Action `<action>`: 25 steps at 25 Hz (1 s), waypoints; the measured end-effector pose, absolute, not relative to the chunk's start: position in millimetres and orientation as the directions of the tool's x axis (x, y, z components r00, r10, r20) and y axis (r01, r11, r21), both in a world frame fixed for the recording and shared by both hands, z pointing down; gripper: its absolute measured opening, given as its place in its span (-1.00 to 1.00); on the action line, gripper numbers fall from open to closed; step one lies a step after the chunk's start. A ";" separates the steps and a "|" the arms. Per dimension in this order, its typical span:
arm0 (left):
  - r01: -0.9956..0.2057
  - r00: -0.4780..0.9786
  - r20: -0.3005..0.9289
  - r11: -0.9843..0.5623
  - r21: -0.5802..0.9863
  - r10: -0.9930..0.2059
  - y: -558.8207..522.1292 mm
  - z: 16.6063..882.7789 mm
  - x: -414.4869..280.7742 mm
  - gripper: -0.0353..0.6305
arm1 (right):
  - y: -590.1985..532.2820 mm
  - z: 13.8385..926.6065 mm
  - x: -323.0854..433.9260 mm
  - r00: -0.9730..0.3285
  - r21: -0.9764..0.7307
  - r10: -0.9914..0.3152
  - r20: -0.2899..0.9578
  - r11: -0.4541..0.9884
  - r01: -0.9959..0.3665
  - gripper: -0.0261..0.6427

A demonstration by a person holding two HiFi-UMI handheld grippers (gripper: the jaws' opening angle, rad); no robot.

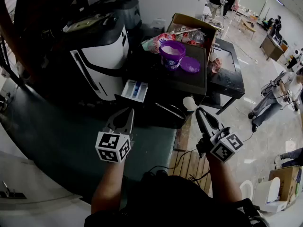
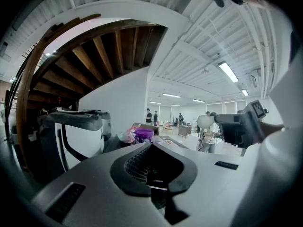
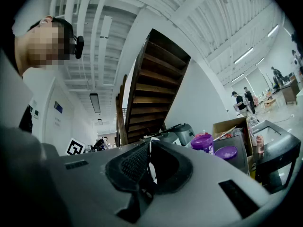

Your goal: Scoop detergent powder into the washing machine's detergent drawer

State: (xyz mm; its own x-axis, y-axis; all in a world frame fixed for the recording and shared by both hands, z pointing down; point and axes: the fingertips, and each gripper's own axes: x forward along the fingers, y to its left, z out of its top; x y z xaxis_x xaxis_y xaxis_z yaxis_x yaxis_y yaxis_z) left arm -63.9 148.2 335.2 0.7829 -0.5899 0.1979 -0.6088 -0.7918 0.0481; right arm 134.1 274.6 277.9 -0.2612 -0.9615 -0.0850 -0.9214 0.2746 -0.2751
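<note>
The white and black washing machine [image 1: 102,56] stands at the left, its detergent drawer [image 1: 134,90] pulled out, white with a blue insert. An open purple tub of powder [image 1: 172,53] sits on the dark box to its right, with the purple lid [image 1: 190,64] beside it. My right gripper [image 1: 199,111] is shut on a white scoop [image 1: 190,103], held low in front of that box and well short of the tub. The scoop's handle shows edge-on between the jaws in the right gripper view [image 3: 150,167]. My left gripper [image 1: 128,112] hovers below the drawer, shut and holding nothing.
A cardboard box [image 1: 189,25] with packets stands behind the tub. A black low table [image 1: 229,74] is at the right and wooden slats [image 1: 187,164] lie under my arms. People stand on the open floor to the right. A wooden staircase rises behind the machine.
</note>
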 end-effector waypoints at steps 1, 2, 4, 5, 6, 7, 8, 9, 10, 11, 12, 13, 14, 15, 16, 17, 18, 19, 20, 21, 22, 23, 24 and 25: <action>-0.608 0.784 0.197 -0.792 0.050 -0.589 149.7 335.9 -65.4 -0.88 | 275.9 279.0 133.3 -0.262 -0.276 -0.962 -0.083 0.275 -0.921 -0.86; -0.608 0.784 0.197 -0.793 0.053 -0.588 151.1 336.6 -67.0 -0.87 | 277.1 280.1 132.5 -0.262 -0.278 -0.962 -0.081 0.275 -0.921 -0.86; -0.604 0.787 0.197 -0.795 0.056 -0.585 154.0 338.1 -69.7 -0.87 | 279.3 282.0 130.7 -0.263 -0.280 -0.962 -0.079 0.275 -0.920 -0.86; -0.602 0.789 0.197 -0.796 0.056 -0.582 155.4 338.7 -71.1 -0.87 | 280.3 282.7 129.5 -0.263 -0.281 -0.962 -0.079 0.274 -0.920 -0.86; -0.599 0.791 0.196 -0.798 0.056 -0.580 156.8 338.8 -72.5 -0.87 | 281.2 283.4 128.0 -0.262 -0.281 -0.962 -0.078 0.273 -0.920 -0.86; -0.596 0.793 0.195 -0.801 0.056 -0.577 158.2 338.7 -74.0 -0.87 | 282.2 284.1 126.3 -0.260 -0.282 -0.962 -0.077 0.271 -0.920 -0.86; -0.594 0.795 0.194 -0.803 0.056 -0.574 159.7 338.5 -75.7 -0.87 | 283.3 284.8 124.3 -0.259 -0.283 -0.963 -0.075 0.270 -0.920 -0.86; -0.591 0.797 0.193 -0.805 0.055 -0.572 161.3 338.2 -77.3 -0.87 | 284.7 285.1 122.3 -0.259 -0.286 -0.963 -0.075 0.269 -0.919 -0.86; -0.589 0.799 0.193 -0.806 0.055 -0.570 163.0 337.9 -79.0 -0.87 | 286.4 284.9 120.1 -0.261 -0.292 -0.962 -0.077 0.272 -0.917 -0.86; -0.587 0.800 0.193 -0.808 0.055 -0.568 164.9 337.5 -80.7 -0.87 | 288.3 284.2 117.5 -0.266 -0.298 -0.960 -0.082 0.279 -0.913 -0.86; -0.586 0.801 0.193 -0.809 0.054 -0.567 166.7 337.1 -82.7 -0.87 | 290.4 283.2 114.7 -0.273 -0.303 -0.958 -0.088 0.287 -0.909 -0.86; -0.585 0.801 0.192 -0.809 0.054 -0.566 168.6 336.9 -85.0 -0.87 | 292.3 282.0 111.6 -0.278 -0.306 -0.956 -0.095 0.294 -0.905 -0.86; -0.585 0.802 0.192 -0.809 0.055 -0.566 170.5 337.2 -87.7 -0.87 | 294.2 281.0 108.7 -0.281 -0.308 -0.954 -0.102 0.299 -0.903 -0.86; -0.584 0.802 0.192 -0.810 0.055 -0.566 172.6 337.9 -90.5 -0.87 | 295.9 280.4 106.0 -0.281 -0.309 -0.954 -0.107 0.301 -0.902 -0.86; -0.584 0.802 0.193 -0.810 0.056 -0.565 174.8 338.9 -93.2 -0.87 | 297.5 280.1 103.7 -0.281 -0.311 -0.953 -0.110 0.301 -0.901 -0.86; -0.584 0.802 0.194 -0.810 0.056 -0.565 177.1 339.9 -95.9 -0.87 | 298.9 280.0 101.8 -0.279 -0.314 -0.954 -0.113 0.301 -0.901 -0.86; -0.583 0.802 0.195 -0.811 0.055 -0.564 179.3 340.5 -98.6 -0.87 | 300.2 279.7 100.1 -0.277 -0.315 -0.954 -0.117 0.300 -0.900 -0.86; -0.582 0.803 0.195 -0.811 0.055 -0.563 181.5 340.5 -101.3 -0.87 | 301.3 279.2 98.4 -0.274 -0.316 -0.954 -0.119 0.298 -0.901 -0.86; -0.580 0.804 0.195 -0.813 0.054 -0.561 183.5 340.1 -104.1 -0.87 | 302.3 278.7 96.6 -0.270 -0.317 -0.955 -0.122 0.296 -0.901 -0.86; -0.579 0.805 0.194 -0.814 0.053 -0.560 185.4 339.8 -107.1 -0.87 | 303.2 278.4 94.7 -0.268 -0.319 -0.956 -0.124 0.294 -0.901 -0.86; -0.577 0.806 0.194 -0.815 0.052 -0.559 186.8 339.8 -110.1 -0.87 | 303.9 278.6 92.7 -0.266 -0.323 -0.956 -0.124 0.292 -0.900 -0.86; -0.577 0.807 0.196 -0.815 0.052 -0.558 187.6 340.1 -113.0 -0.87 | 304.7 279.4 90.8 -0.265 -0.327 -0.956 -0.123 0.291 -0.899 -0.86; -0.576 0.807 0.197 -0.815 0.054 -0.557 187.8 340.8 -115.5 -0.87 | 305.4 280.6 89.0 -0.264 -0.330 -0.957 -0.119 0.289 -0.899 -0.86; -0.577 0.807 0.198 -0.815 0.058 -0.557 187.6 341.4 -117.4 -0.87 | 306.1 282.1 87.8 -0.264 -0.330 -0.958 -0.114 0.287 -0.899 -0.86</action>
State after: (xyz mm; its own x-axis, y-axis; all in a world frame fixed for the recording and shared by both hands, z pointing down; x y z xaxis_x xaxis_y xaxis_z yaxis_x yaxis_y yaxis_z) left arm -117.4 187.6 341.4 0.8068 -0.5567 0.1979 -0.5766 -0.8150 0.0583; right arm 87.8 306.1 282.1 -0.2638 -0.9578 -0.1145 -0.8991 0.2871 -0.3305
